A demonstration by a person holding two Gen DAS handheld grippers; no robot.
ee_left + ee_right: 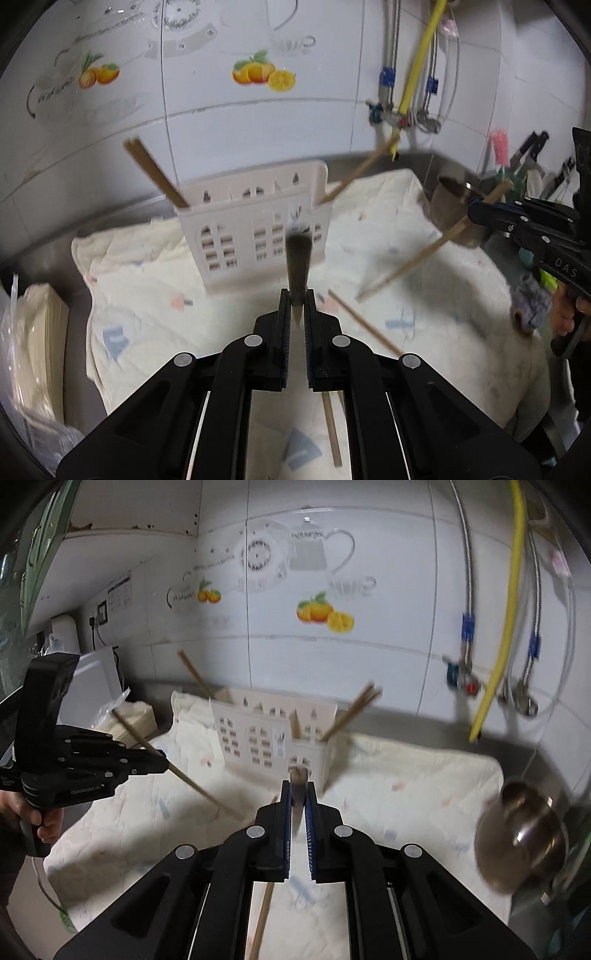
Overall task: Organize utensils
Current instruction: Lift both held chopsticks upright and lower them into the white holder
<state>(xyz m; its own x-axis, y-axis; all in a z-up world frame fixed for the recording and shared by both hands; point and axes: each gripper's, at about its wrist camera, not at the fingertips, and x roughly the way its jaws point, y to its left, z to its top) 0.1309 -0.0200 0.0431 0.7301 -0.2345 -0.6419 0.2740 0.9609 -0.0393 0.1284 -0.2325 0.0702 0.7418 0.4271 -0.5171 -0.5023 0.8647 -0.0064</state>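
A white slotted utensil holder (255, 225) stands on a pale cloth (424, 314) by the tiled wall; it also shows in the right wrist view (273, 734). Chopsticks lean out of it at its left (155, 171) and right (358, 173). My left gripper (297, 301) is shut on a chopstick (298, 258) pointing forward at the holder. My right gripper (299, 792) is shut on another chopstick (298, 775), held above the cloth near the holder's right end. Each gripper shows in the other's view, holding its chopstick (424, 254) (192, 779) at a slant.
Loose chopsticks (364, 325) lie on the cloth below the grippers. A steel ladle or pot (524, 838) stands at the right. Hoses and valves (495, 686) hang on the wall. A stack of paper in plastic (37, 350) sits at the left.
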